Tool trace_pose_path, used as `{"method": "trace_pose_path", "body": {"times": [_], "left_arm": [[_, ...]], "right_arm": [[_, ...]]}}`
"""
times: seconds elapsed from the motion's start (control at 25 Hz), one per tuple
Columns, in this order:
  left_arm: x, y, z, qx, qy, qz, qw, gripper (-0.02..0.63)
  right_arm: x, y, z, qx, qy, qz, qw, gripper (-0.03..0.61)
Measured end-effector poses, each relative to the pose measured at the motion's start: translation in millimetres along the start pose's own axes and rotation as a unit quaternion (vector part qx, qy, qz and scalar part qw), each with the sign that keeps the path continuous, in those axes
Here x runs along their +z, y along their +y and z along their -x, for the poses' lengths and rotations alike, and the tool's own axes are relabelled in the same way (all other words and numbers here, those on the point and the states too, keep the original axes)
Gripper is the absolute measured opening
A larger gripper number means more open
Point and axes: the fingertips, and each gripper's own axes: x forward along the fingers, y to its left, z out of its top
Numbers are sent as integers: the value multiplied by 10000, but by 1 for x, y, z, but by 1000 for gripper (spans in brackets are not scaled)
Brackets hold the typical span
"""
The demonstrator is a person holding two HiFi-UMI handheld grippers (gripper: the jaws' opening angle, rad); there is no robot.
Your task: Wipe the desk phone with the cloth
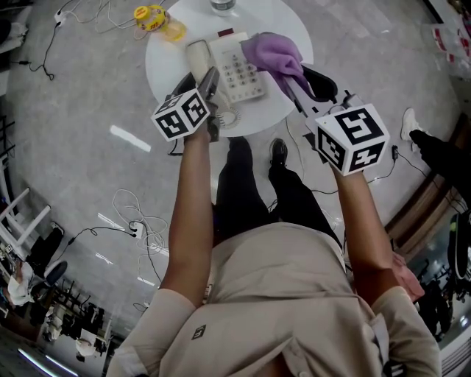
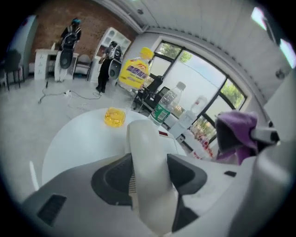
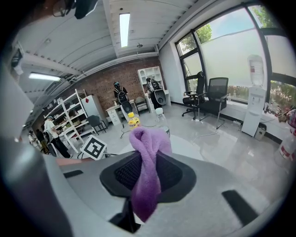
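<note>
On the left gripper (image 2: 150,178) the fingers (image 2: 111,180) are clenched on the white handset (image 2: 143,139), which fills the gap between the dark pads and reaches away from them. The right gripper (image 3: 147,176) has its fingers grasping the purple cloth (image 3: 148,152). A bunched fold rises above the pads and a tail hangs below them.

In the head view the cloth lies bunched over the far right part of the desk phone (image 1: 239,70), touching it. The handset runs along the phone's left side. The phone sits on the near half of a round white surface (image 1: 165,62), with its coiled cord (image 1: 227,118) at the near edge.

At the far left edge of the surface stand a yellow bottle (image 1: 151,16) and a small yellow container (image 1: 175,31). A clear bottle (image 2: 163,109) stands at the far edge. Cables trail over the grey floor (image 1: 73,147) to the left.
</note>
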Motion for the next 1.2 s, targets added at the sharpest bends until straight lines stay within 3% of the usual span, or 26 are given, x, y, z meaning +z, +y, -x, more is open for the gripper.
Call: {"method": "trace_pose_path", "body": {"times": [0.08, 0.2, 0.28, 0.48, 0.64, 0.8, 0.96, 1.08, 1.2], "left_arm": [[-1, 0, 7, -364, -99, 414, 9984, 229], [0, 2, 18, -650, -200, 628, 9957, 225], [-2, 5, 23, -942, -287, 1004, 9901, 224], [15, -3, 42, -1921, -757, 1984, 9581, 222], [35, -12, 64, -2667, -1129, 2654, 9196, 221], [49, -20, 85, -3433, -1443, 3324, 8665, 221], [58, -42, 108, -4206, -1502, 3731, 8132, 219], [62, -61, 120, -4586, -1446, 3816, 7894, 218], [69, -72, 127, -4764, -1499, 3978, 7696, 215]], "right_arm": [[0, 1, -2, 27, 12, -29, 10000, 78], [-1, 3, -6, 68, 37, -81, 9999, 78], [-2, 7, -10, 102, 54, -102, 9999, 78], [-4, 14, -16, 184, 75, -147, 9997, 78], [-5, 20, -22, 303, 81, -327, 9990, 78], [-1, 33, -29, 729, -61, -918, 9931, 78], [13, 52, -40, 1317, -392, -1614, 9773, 78], [26, 65, -56, 1674, -723, -2166, 9591, 78], [29, 82, -70, 2036, -739, -2691, 9385, 77]]}}
